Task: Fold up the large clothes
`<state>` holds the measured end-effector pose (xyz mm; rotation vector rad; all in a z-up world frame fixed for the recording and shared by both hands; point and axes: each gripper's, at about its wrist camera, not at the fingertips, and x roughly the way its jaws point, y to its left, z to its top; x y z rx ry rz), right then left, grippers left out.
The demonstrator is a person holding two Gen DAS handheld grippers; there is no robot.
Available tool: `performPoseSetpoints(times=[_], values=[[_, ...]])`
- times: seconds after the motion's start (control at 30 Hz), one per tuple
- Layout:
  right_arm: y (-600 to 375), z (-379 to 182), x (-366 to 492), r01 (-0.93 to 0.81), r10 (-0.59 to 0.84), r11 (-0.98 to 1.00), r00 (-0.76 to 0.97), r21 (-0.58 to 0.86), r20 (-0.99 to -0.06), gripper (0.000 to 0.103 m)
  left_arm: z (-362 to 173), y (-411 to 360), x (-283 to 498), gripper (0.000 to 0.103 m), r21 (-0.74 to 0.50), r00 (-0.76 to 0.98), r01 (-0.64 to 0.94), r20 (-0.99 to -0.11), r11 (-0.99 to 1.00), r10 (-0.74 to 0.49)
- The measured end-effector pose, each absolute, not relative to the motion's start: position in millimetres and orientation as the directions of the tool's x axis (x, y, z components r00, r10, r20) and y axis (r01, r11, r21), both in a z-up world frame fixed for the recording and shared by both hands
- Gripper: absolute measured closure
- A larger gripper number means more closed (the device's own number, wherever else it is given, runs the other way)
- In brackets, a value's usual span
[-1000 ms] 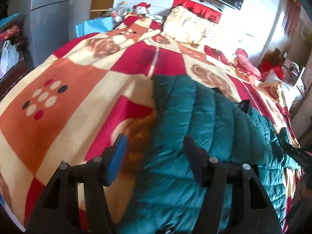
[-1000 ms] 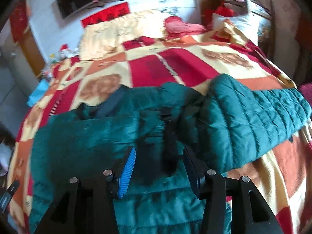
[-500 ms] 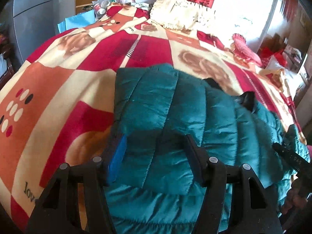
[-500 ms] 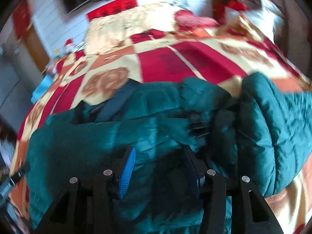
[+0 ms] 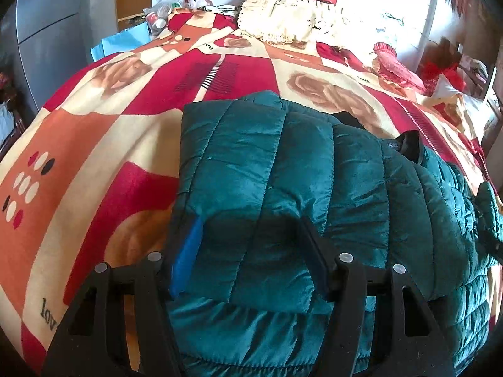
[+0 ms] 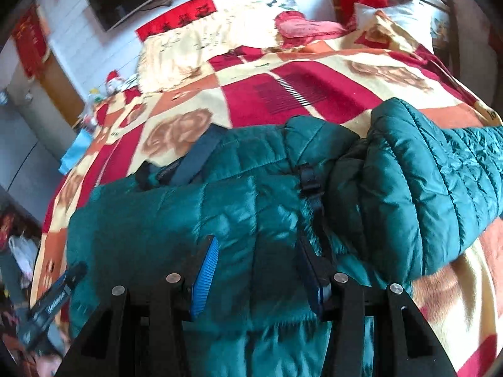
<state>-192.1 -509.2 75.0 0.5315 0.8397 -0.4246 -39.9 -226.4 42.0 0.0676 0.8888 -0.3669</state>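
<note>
Patterned blanket (image 5: 94,132); cream pillow (image 5: 283,19) behind green jacket (image 5: 283,169).

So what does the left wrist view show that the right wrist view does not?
Only the left wrist view: the jacket's folded flap lying flat, and the grey cabinet.
Only the right wrist view: the unfolded sleeve, the black buckle strap, and the left gripper at the edge.
Both: the green jacket on the patterned blanket.

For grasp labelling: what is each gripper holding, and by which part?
Cannot be told. The left gripper and right gripper straddle folds of the teal jacket; the left's jaws have just been opening.
</note>
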Motion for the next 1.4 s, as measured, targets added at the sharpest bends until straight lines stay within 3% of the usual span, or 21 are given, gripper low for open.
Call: performPoseSetpoints(times=[0.23,0.5,0.73,1.07,1.27,1.33,1.4], values=[[-500.1,43.3,-199.4,0.566,-0.201,0.815,0.477,0.124,-0.856,0.053,38.2,-226.3,-38.5,0.038,-0.109,0.572,0.337,-0.765,0.935,-0.296],[-504.6,62.0,-222.2,0.585,-0.191,0.79,0.519,0.183,-0.833,0.052,44.8,-223.9,-47.3,0.037,-0.098,0.576,0.347,-0.762,0.933,-0.294],[-486.8,90.1,-223.3,0.55,-0.227,0.82,0.567,0.159,-0.792,0.052,61.3,-224.1,-64.6,0.037,-0.166,0.56,0.372,-0.745,0.913,-0.363],[-485.7,49.1,-186.7,0.523,-0.21,0.848,0.48,0.086,-0.852,0.052,41.3,-245.1,-64.3,0.035,-0.109,0.542,0.384,-0.777,0.917,-0.319],[-491.2,53.2,-198.2,0.519,-0.182,0.845,0.505,0.128,-0.844,0.051,48.6,-244.6,-75.2,0.035,-0.107,0.541,0.393,-0.776,0.913,-0.324],[-492.0,60.3,-207.6,0.522,-0.171,0.839,0.526,0.157,-0.833,0.045,55.5,-244.9,-83.5,0.035,-0.116,0.543,0.402,-0.769,0.909,-0.338],[-490.8,66.3,-216.4,0.528,-0.177,0.832,0.539,0.167,-0.824,0.029,64.6,-245.7,-91.6,0.035,-0.132,0.547,0.411,-0.756,0.902,-0.359]])
